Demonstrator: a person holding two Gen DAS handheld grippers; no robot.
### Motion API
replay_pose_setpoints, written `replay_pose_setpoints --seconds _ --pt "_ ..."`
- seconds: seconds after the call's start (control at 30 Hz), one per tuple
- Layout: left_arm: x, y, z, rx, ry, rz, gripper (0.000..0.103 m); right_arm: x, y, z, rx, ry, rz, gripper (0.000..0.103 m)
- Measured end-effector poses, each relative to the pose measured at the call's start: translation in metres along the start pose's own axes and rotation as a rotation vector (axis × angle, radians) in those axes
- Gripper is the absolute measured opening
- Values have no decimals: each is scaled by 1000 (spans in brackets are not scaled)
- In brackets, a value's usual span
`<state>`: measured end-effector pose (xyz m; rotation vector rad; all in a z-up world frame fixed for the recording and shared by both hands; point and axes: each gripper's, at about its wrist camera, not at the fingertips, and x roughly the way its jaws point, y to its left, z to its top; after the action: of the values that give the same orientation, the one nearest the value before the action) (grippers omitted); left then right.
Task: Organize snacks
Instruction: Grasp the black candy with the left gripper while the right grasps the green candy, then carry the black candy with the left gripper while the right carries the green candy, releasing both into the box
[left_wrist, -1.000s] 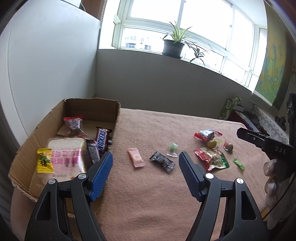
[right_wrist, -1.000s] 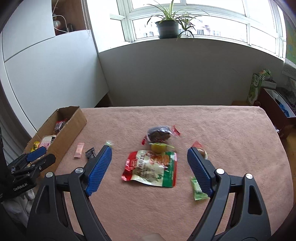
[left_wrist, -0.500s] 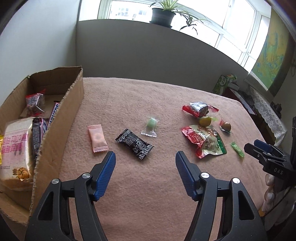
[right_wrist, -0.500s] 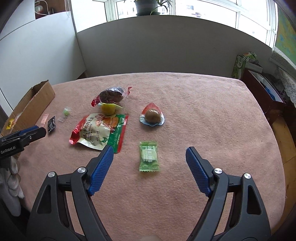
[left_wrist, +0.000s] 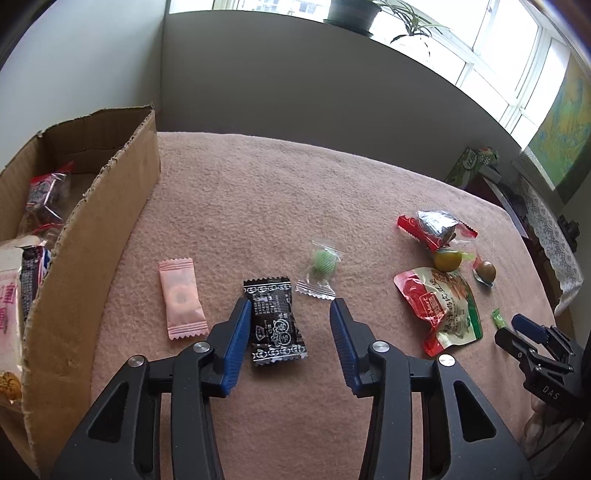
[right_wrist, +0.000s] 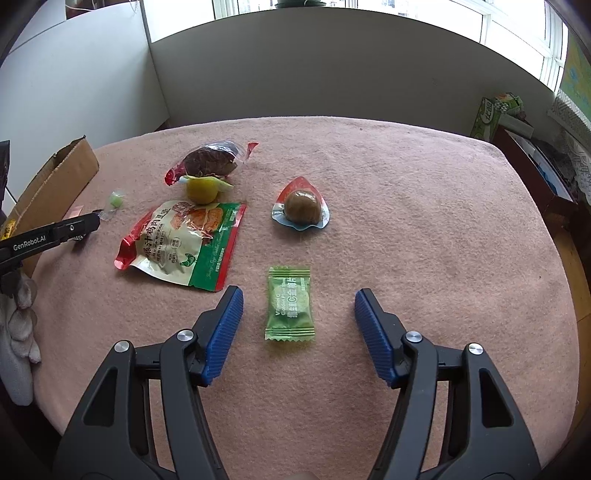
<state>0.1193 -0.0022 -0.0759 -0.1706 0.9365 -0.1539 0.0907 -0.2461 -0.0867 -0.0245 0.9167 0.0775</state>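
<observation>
Left gripper (left_wrist: 290, 330) pitched steeply down over pink cloth (left_wrist: 258, 206), jaws closing around black candy packet (left_wrist: 276, 320); left pad touches packet edge, right pad clear. Cardboard box (left_wrist: 92, 236) at 9 o'clock. Right gripper (right_wrist: 299, 323) pitched steeply down, jaws closing, green candy packet (right_wrist: 290, 303) between 2 pads, untouched. Red-green pouch (right_wrist: 184, 243) at 10 o'clock.

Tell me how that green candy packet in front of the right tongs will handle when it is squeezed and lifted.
The green candy packet looks flat and thin, so probably very light. Its glossy wrapper may slip or crumple between the pads. The round piece showing inside seems stiff and may crack.
</observation>
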Motion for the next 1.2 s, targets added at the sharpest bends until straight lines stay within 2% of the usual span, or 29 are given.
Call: replay_pose_setpoints --seconds 0.13,0.2,0.27,0.33,0.37,0.4,0.57,0.9,1.2 --pt "2 -3 1 25 -2 15 25 1 2 0 -3 3 -9 61" --pt "1 -5 0 35 -3 15 24 2 2 0 -11 2 -19 55" --pt "1 -7 -1 43 -3 14 24 1 4 -1 -23 -3 -24 43" --pt "1 -9 -2 46 -2 11 24 0 6 -1 -34 -9 -26 35" --pt "2 -10 -1 48 -2 9 24 -1 6 -2 -34 -12 -28 26" --pt "2 -11 -2 50 -2 8 24 -2 5 -2 -32 -14 -29 24" --pt "-4 -9 -7 54 -9 4 23 -6 3 -2 -13 -23 -21 24" --pt "-19 -11 -6 72 -56 -16 23 -30 2 6 28 -108 -6 24" --pt "-55 -3 -13 60 -156 -41 23 -51 48 25 -20 -184 63 24"
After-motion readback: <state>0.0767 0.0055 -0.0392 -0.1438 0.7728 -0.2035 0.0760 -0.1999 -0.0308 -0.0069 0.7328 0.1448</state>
